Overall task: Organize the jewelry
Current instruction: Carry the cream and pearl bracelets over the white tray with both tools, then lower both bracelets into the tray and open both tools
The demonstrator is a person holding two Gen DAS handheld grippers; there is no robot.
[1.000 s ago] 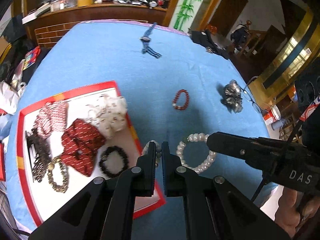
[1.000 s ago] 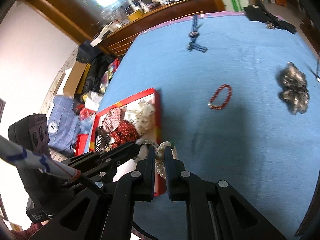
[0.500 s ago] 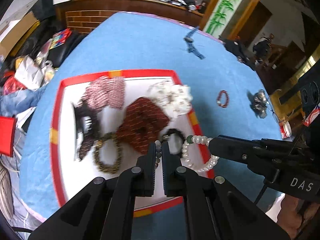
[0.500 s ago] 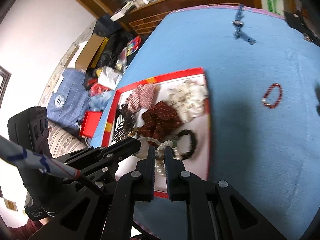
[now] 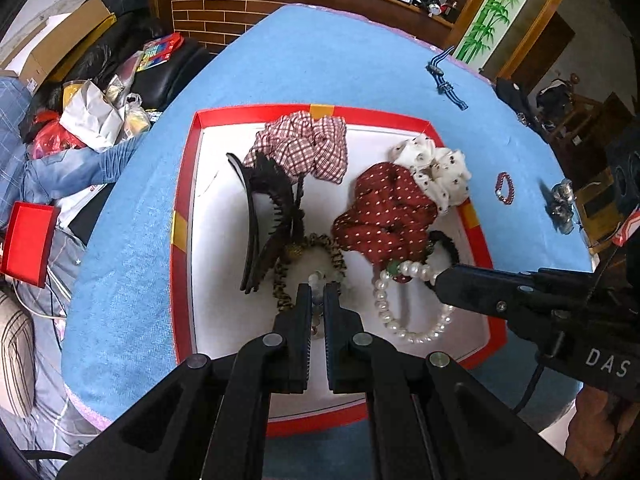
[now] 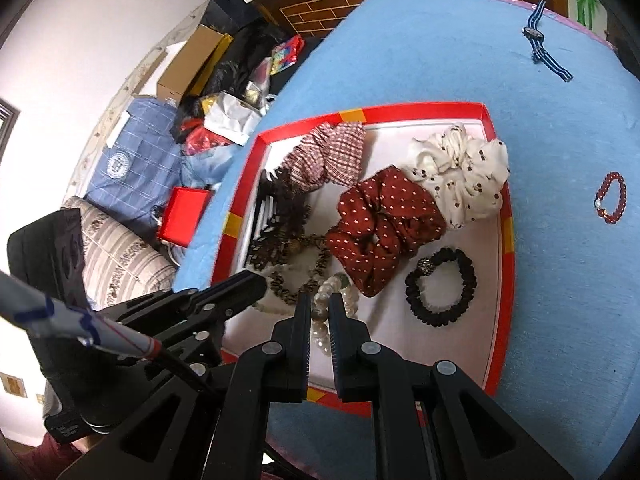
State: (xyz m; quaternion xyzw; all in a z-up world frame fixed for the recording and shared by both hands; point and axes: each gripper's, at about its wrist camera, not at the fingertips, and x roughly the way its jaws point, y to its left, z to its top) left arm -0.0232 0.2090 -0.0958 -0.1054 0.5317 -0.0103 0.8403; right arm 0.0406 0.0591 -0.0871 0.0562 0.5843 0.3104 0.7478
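A red-rimmed white tray lies on the blue table and holds scrunchies, a black hair claw, a leopard band and a black bead bracelet. My left gripper is shut on a small clear-bead bracelet above the tray. My right gripper is shut on a white pearl bracelet, which hangs over the tray's near right part. The tray also shows in the right wrist view.
A red bead bracelet, a blue striped watch and a silver ornament lie on the blue cloth to the right. Boxes, bags and a sofa crowd the floor left of the table.
Both grippers have carried their bracelets left from over the tray's right edge to above the tray's inside. The bracelets stay held.
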